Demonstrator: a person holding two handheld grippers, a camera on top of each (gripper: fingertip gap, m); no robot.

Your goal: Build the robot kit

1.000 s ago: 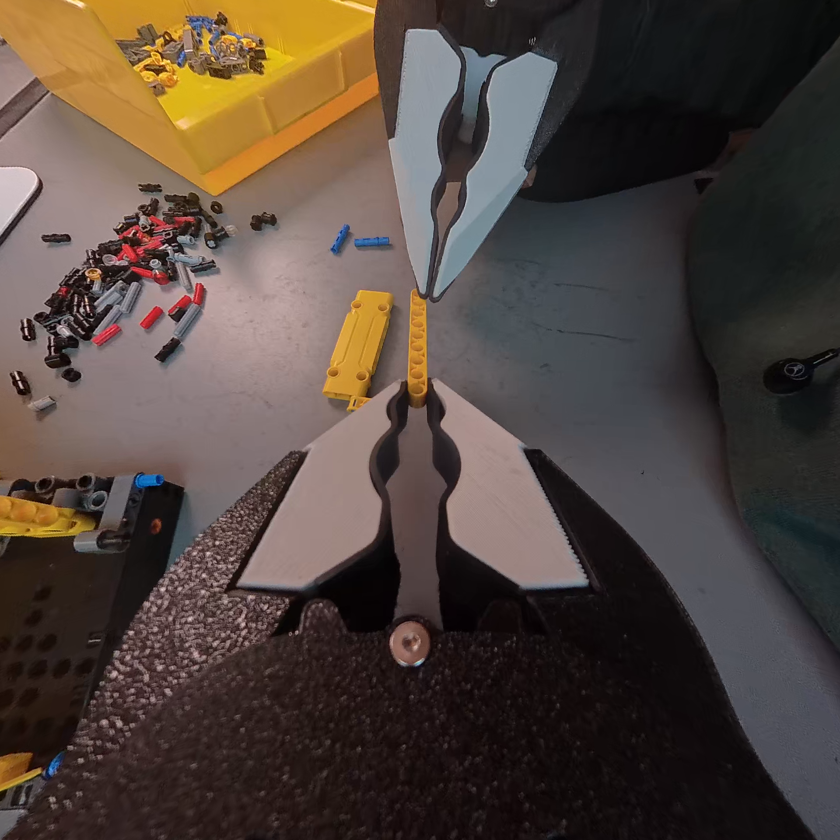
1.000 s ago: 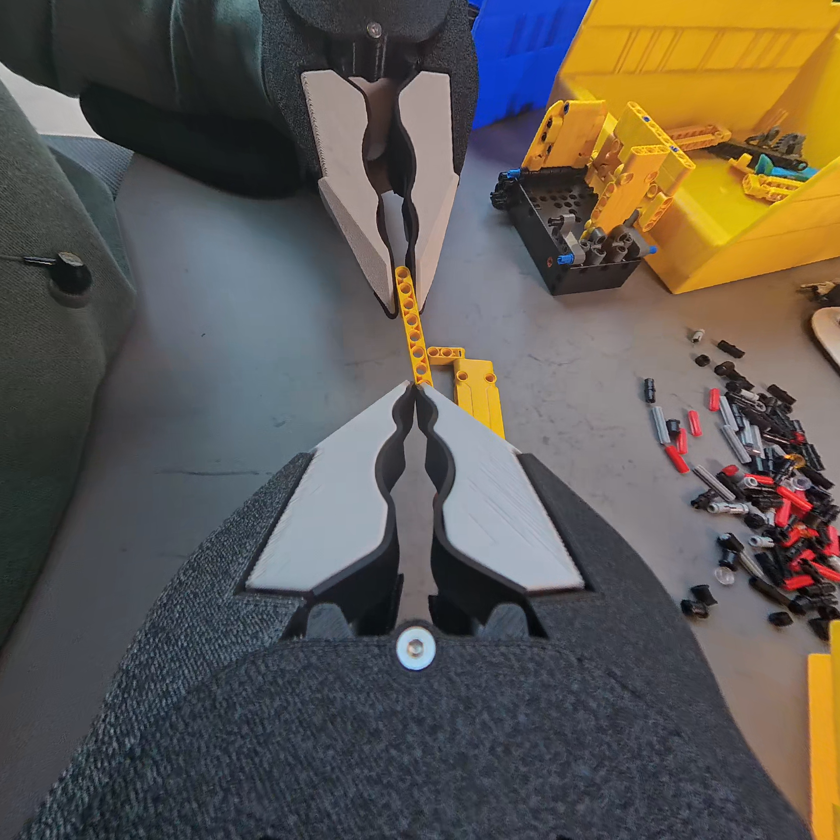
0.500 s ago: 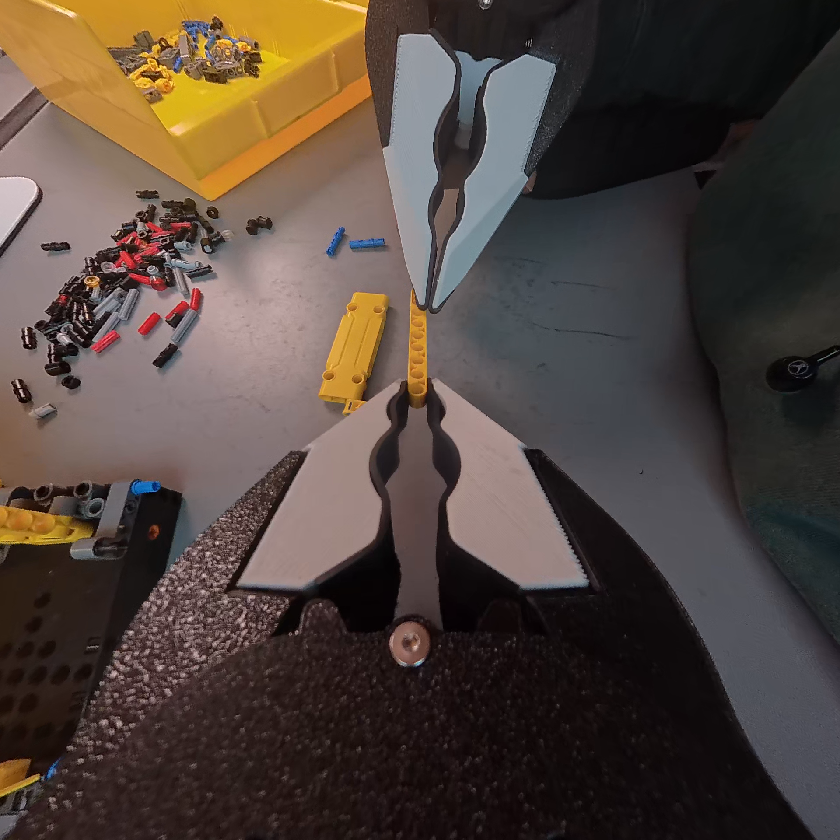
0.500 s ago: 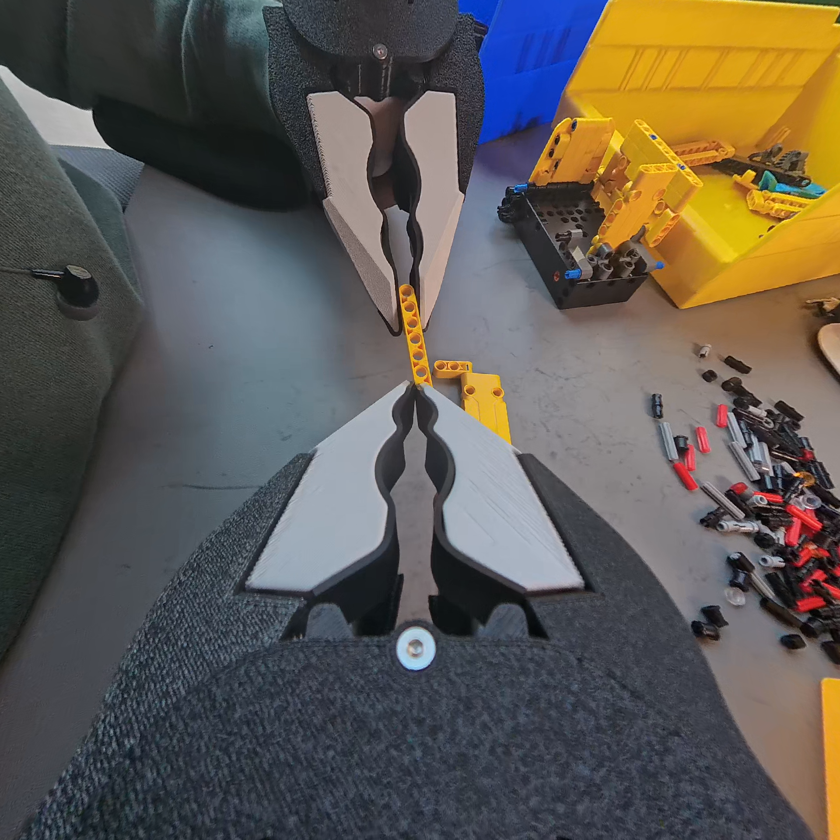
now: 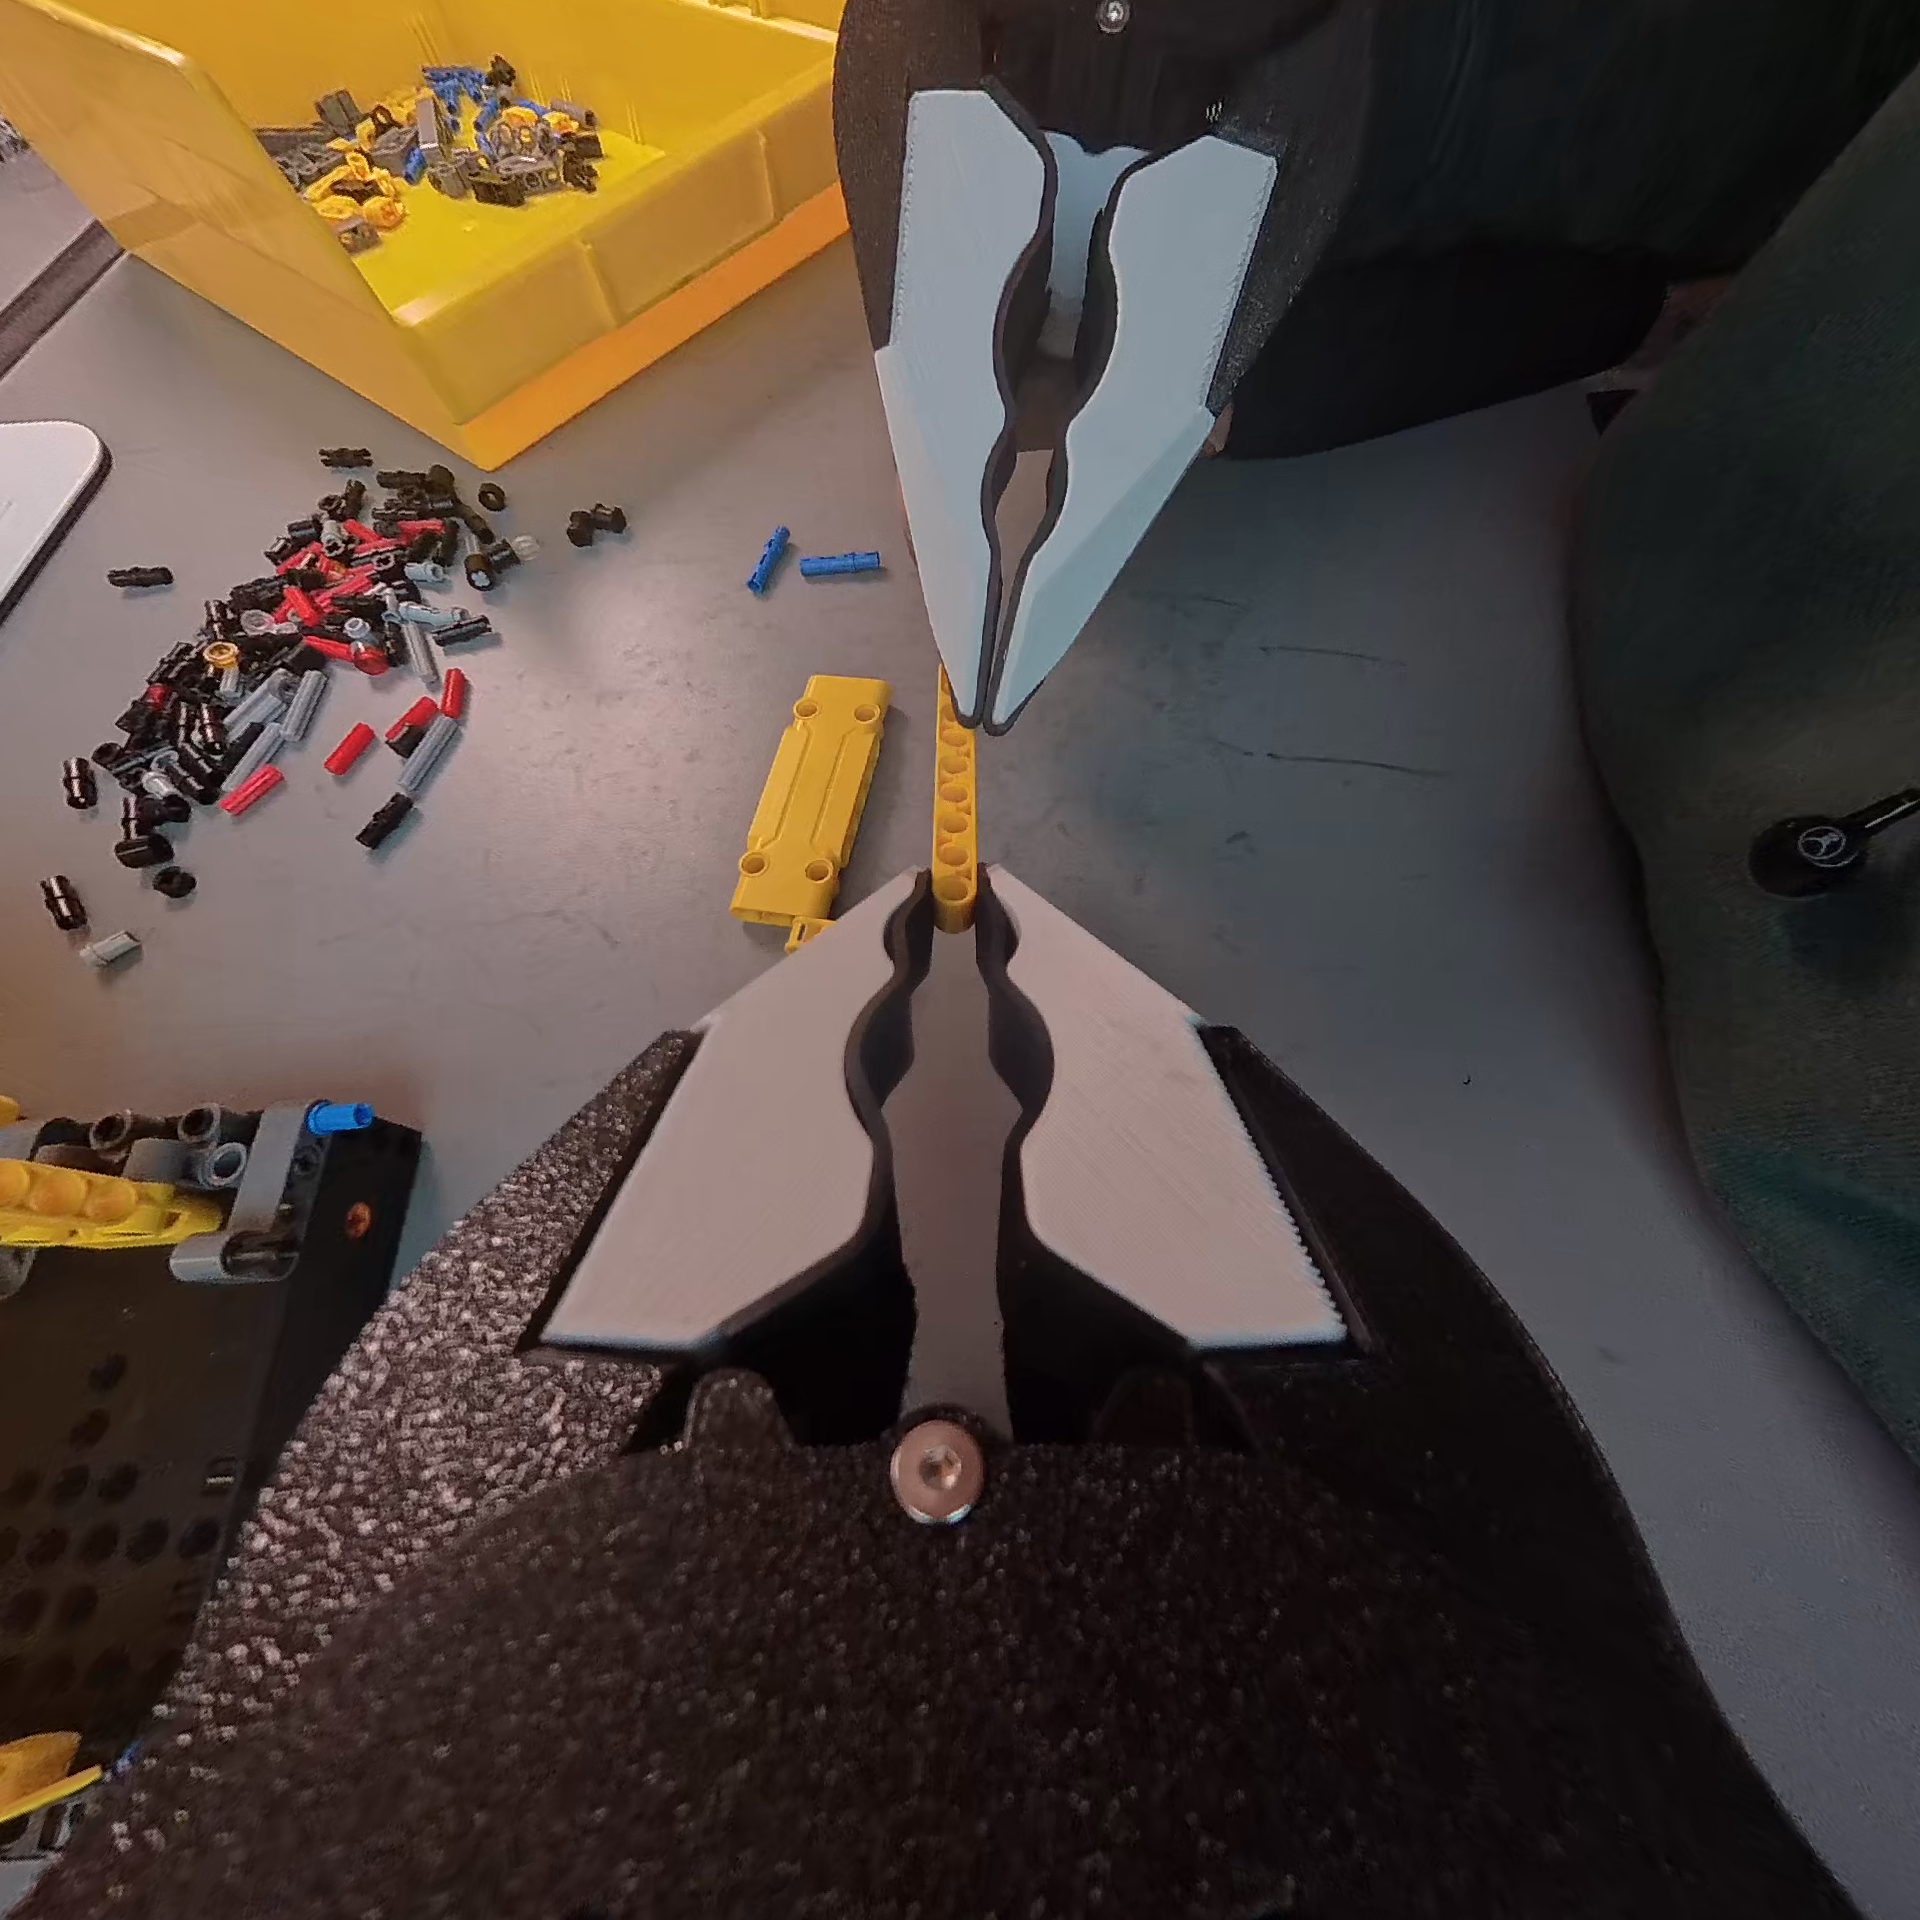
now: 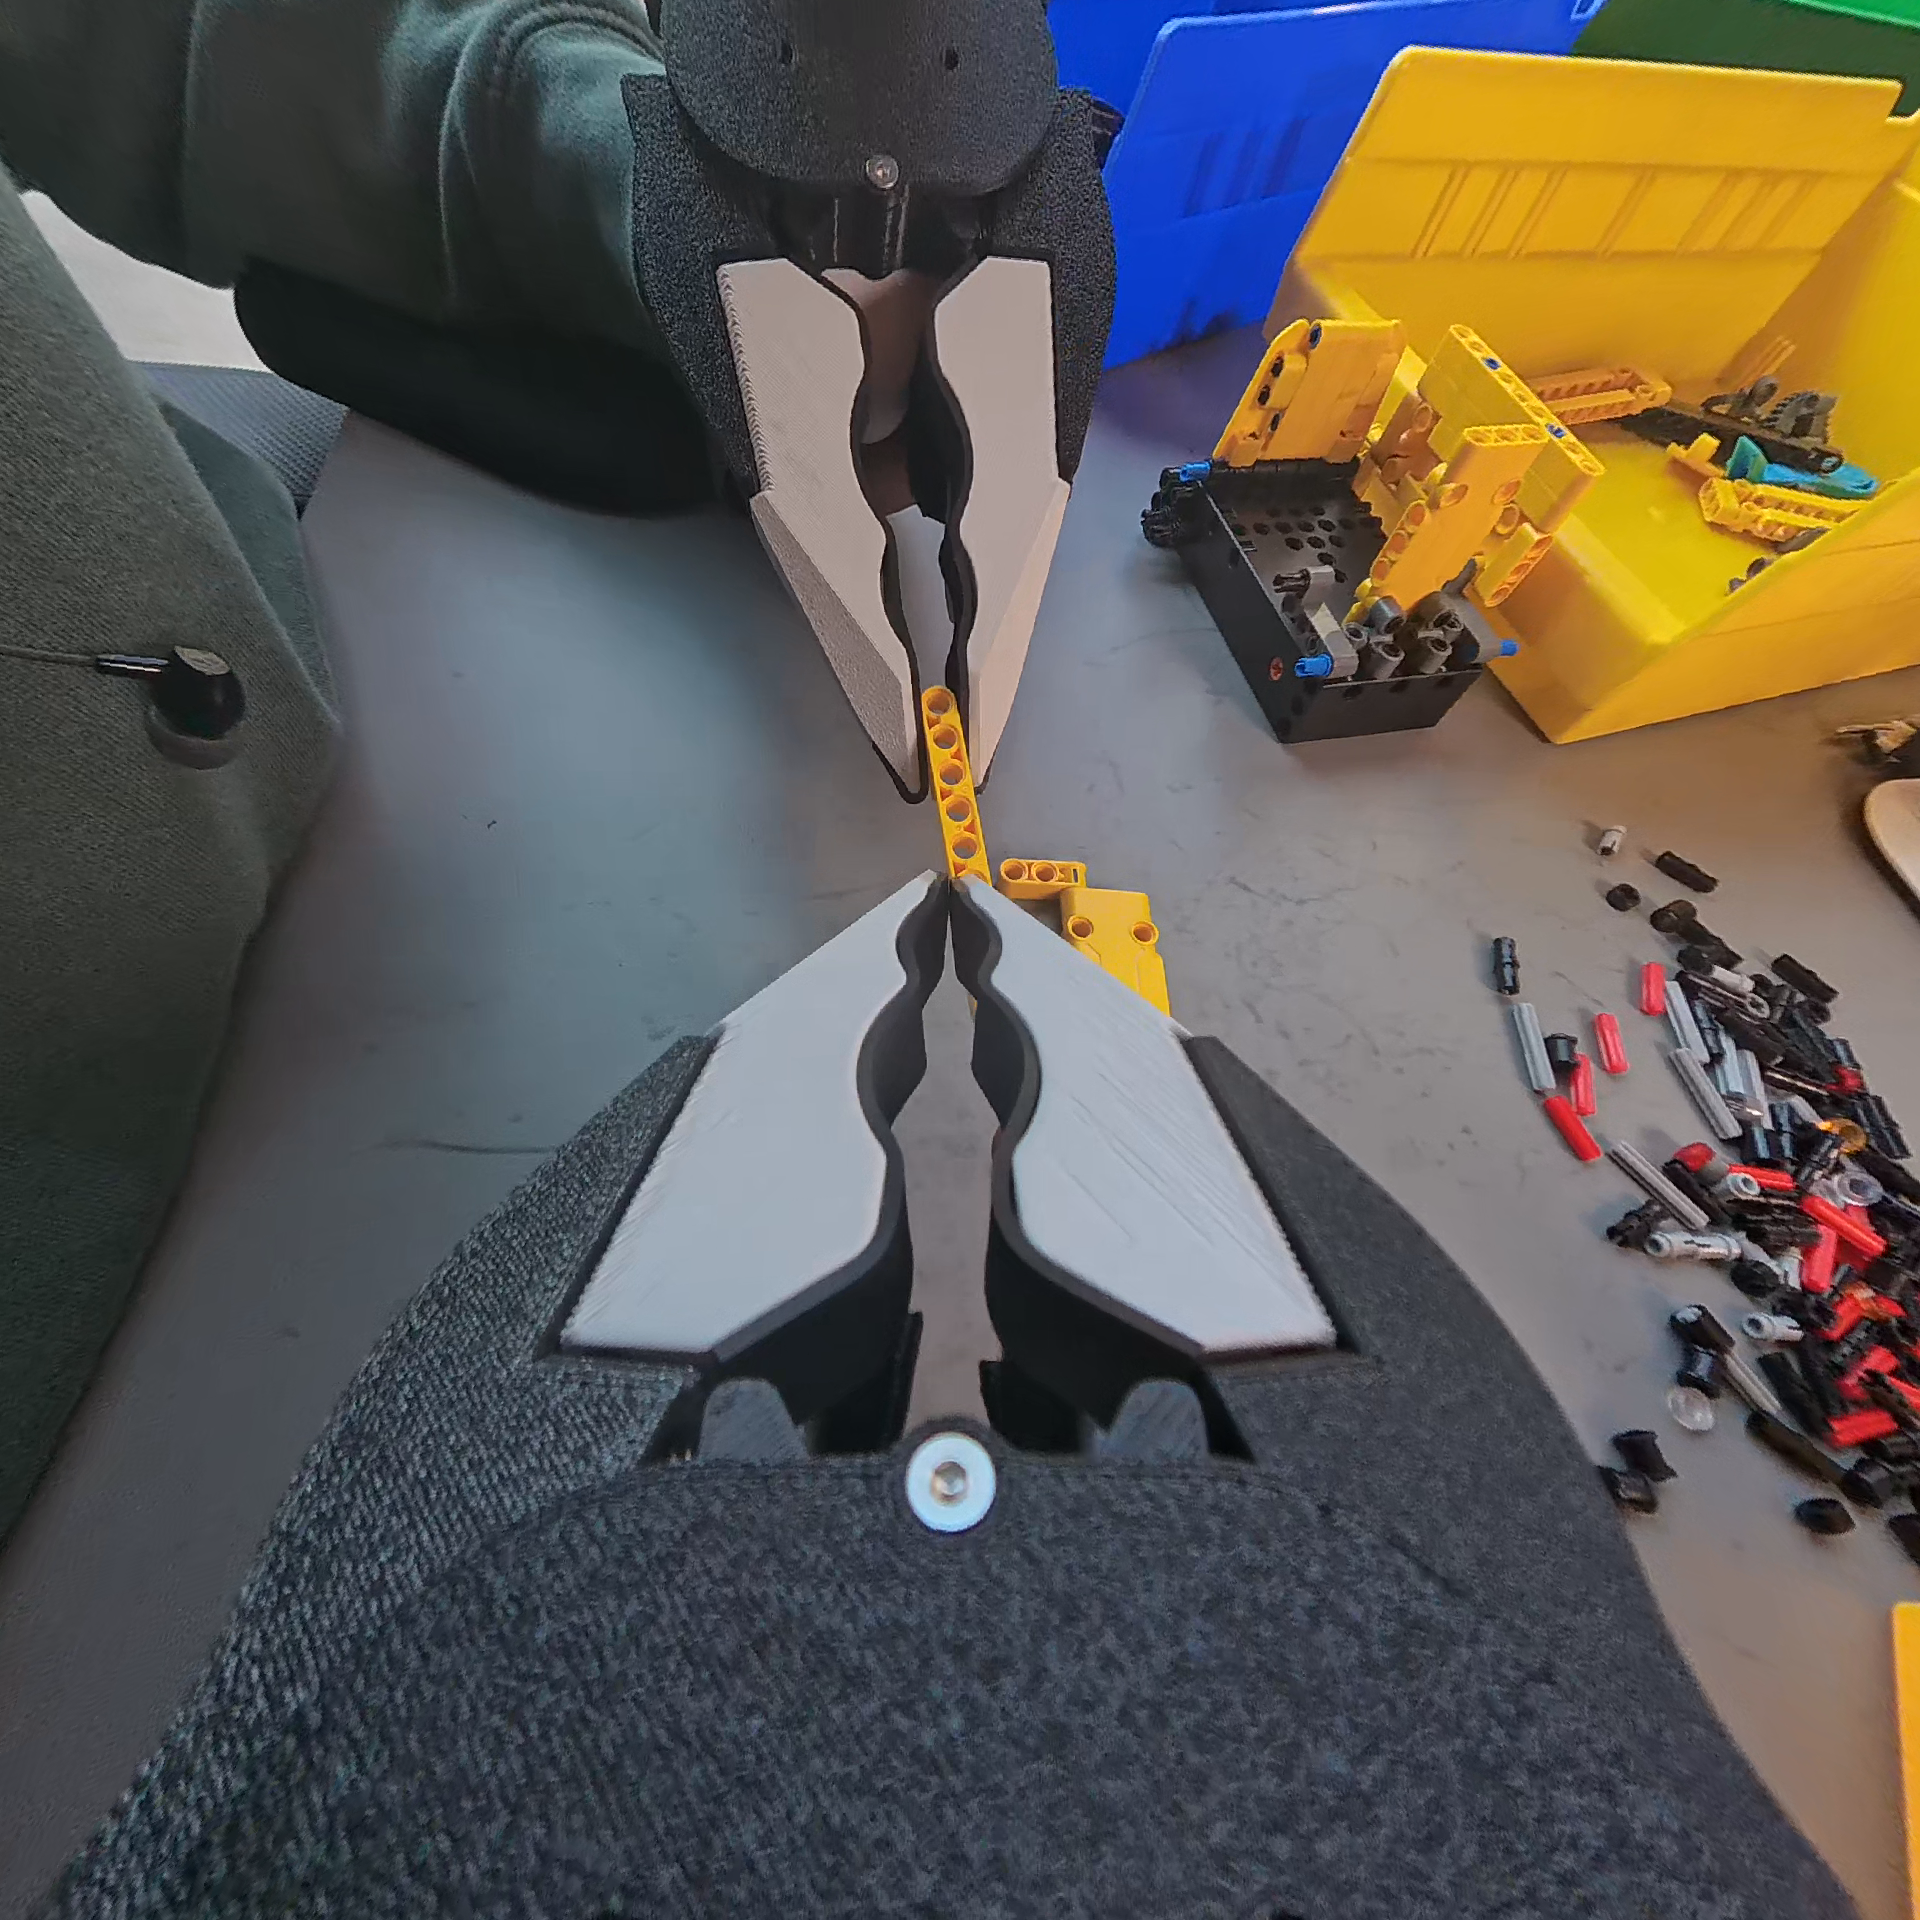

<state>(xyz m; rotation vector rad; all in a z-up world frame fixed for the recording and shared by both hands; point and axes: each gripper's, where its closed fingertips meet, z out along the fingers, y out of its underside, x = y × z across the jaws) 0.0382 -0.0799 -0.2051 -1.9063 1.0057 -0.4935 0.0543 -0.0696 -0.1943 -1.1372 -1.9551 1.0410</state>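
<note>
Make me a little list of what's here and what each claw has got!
left claw: shut on one end of the yellow beam
right claw: shut on the other end
yellow beam: long, thin, full of holes, stretched between both claws above the table
yellow panel: flat on the grey table, just beside the beam
small pins: loose pile of black, red and grey ones
blue pins: two, lying apart from the pile
yellow bin: holds mixed small parts
black and yellow model: stands before the bin
</note>
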